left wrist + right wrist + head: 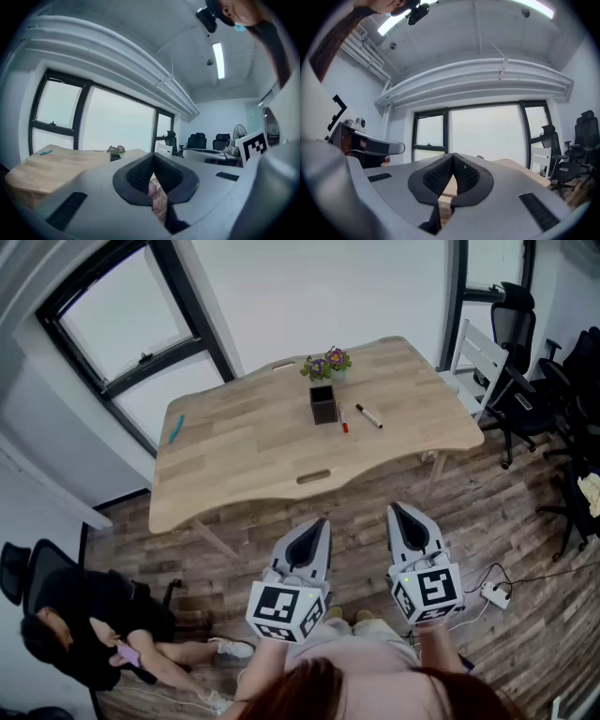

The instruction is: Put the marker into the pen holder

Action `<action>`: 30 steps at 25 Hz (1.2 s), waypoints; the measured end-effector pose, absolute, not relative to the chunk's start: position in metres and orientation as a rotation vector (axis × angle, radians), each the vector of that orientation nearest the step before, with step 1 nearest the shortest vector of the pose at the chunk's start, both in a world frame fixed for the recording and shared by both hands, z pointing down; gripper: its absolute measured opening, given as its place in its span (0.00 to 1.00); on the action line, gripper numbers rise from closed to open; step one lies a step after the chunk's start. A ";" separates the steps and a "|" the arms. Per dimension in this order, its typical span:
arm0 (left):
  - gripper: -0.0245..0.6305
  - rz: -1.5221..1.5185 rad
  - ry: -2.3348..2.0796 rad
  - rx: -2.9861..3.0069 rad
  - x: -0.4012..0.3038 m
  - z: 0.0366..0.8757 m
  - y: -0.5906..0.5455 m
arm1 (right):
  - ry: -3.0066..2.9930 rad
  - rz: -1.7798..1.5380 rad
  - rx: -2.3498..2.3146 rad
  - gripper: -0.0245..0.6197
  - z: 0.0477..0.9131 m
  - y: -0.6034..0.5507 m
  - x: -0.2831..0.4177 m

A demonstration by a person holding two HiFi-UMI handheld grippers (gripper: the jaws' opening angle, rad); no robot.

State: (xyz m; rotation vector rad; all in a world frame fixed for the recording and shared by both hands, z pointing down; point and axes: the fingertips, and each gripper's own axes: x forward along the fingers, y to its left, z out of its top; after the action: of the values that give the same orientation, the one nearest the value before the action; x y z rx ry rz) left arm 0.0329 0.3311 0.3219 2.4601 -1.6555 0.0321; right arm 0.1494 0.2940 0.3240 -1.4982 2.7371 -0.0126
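Red marker (343, 418) and black marker (368, 416) are seen in the head view lying on the table (234, 456), the red one just right of the holder (323, 404) and the black one beside it (neither is in the holder). A plant (326, 363) stands just behind the holder, and a blue pen (175, 428) lies near the table's left edge. The left gripper (314, 526) and right gripper (401, 512) are held side by side over the floor, well short of the table.

In the left gripper view, the left gripper (152, 157) is seen with its jaws pressed together at the tips and nothing gripped. The plant (116, 150) and table (47, 166) are seen beyond.

In the right gripper view, the right gripper (453, 157) is likewise closed and empty, with the table (515, 165) beyond.
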 end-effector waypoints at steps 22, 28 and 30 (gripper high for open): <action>0.04 0.007 -1.540 2.512 -0.056 0.333 0.309 | 2.607 0.041 -1.732 0.04 0.323 0.271 0.079; 0.04 0.012 -1.517 2.519 -0.058 0.336 0.295 | 2.596 0.040 -1.778 0.04 0.326 0.253 0.082; 0.04 0.012 -1.519 2.519 -0.059 0.336 0.287 | 2.597 0.042 -1.783 0.04 0.326 0.245 0.082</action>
State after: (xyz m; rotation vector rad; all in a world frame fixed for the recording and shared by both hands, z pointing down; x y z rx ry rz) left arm -0.0594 0.2872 0.3361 2.5193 -1.5186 0.0124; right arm 0.0821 0.2447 0.3264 -1.7832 2.5968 0.0415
